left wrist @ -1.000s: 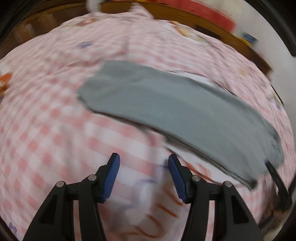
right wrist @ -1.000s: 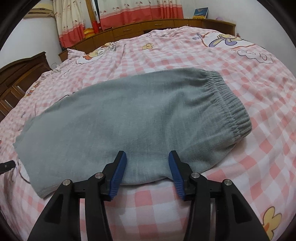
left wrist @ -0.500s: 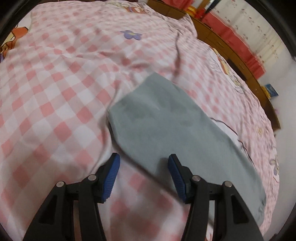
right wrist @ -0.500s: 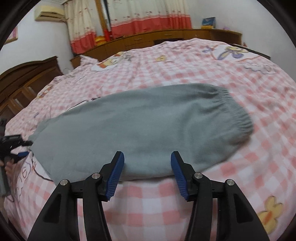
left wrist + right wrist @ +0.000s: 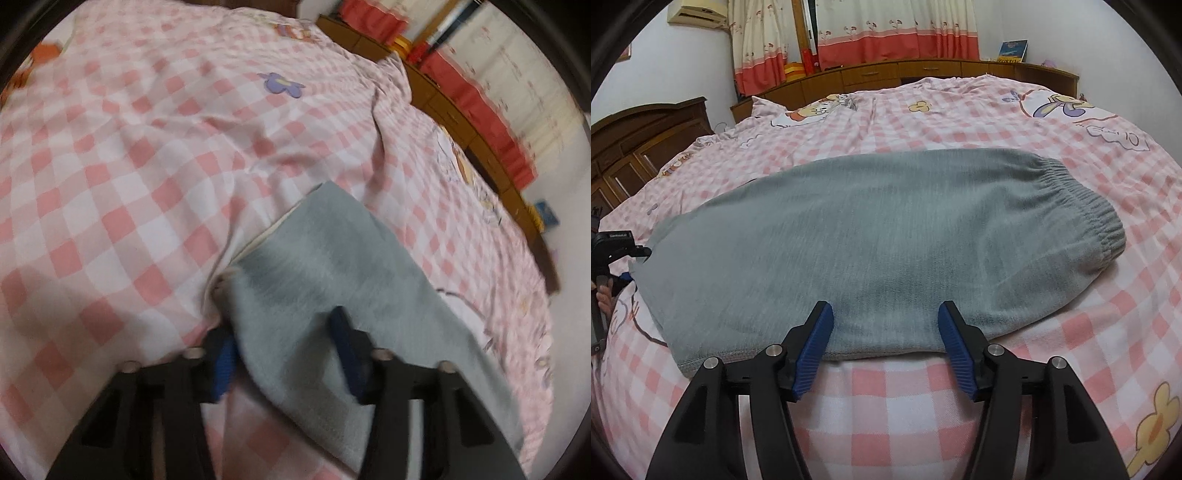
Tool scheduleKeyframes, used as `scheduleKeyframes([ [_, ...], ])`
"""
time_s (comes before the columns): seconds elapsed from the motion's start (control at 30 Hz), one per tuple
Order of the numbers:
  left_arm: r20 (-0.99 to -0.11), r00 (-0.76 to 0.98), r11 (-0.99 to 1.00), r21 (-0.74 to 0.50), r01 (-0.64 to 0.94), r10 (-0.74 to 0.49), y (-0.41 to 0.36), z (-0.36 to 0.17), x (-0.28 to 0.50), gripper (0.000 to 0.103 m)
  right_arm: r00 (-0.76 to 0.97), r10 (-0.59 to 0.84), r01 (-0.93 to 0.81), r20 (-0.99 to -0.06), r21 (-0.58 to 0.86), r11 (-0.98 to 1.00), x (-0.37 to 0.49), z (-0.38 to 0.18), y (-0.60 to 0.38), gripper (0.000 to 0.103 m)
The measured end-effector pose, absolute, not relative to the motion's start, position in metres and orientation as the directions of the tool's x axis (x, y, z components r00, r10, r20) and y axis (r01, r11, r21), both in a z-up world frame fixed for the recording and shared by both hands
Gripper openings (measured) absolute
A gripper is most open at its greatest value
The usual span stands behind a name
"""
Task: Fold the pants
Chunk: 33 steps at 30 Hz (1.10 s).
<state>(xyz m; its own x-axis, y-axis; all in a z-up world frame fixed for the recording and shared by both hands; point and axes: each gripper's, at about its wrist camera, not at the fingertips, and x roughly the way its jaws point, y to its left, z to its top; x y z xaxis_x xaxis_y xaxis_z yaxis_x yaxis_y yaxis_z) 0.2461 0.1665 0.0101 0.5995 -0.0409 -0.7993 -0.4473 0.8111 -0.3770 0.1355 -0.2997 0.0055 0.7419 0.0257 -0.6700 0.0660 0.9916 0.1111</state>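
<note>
The pants [image 5: 871, 240] are laid lengthwise across the bed [image 5: 905, 402], cuffs leftward. Cuff cloth lies between the closing left tool [image 5: 284, 354]; the right tool [image 5: 886, 336], opening, is held empty at mid-length.

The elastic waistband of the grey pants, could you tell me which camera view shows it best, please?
The right wrist view: the gathered waistband lies sharp and unobstructed at the right end of the pants. The left wrist view shows only the blurred leg end, no waistband.

Pink checked bed [image 5: 905, 398], grey pants [image 5: 871, 236] seemingly folded
</note>
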Motion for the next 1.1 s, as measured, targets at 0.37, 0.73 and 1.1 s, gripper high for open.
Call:
scheduleKeyframes([
  [0.37,-0.729,0.678,0.892,-0.367,-0.264,-0.099,0.158,0.036,0.236,0.013,0.749,0.058,0.059,-0.661,0.153,0.986,0.134,0.005,-0.305,0.062],
  [0.73,-0.660,0.738,0.939,-0.323,-0.116,-0.136,0.123,0.101,0.222,0.012,0.756,0.102,0.052,-0.646,0.214,0.975,0.132,0.007,-0.313,0.062],
  [1.1,-0.601,0.765,0.963,-0.254,0.092,-0.232,0.058,0.175,0.214,0.012,0.757,0.212,0.057,-0.618,0.385,0.921,0.112,0.036,-0.338,0.062],
])
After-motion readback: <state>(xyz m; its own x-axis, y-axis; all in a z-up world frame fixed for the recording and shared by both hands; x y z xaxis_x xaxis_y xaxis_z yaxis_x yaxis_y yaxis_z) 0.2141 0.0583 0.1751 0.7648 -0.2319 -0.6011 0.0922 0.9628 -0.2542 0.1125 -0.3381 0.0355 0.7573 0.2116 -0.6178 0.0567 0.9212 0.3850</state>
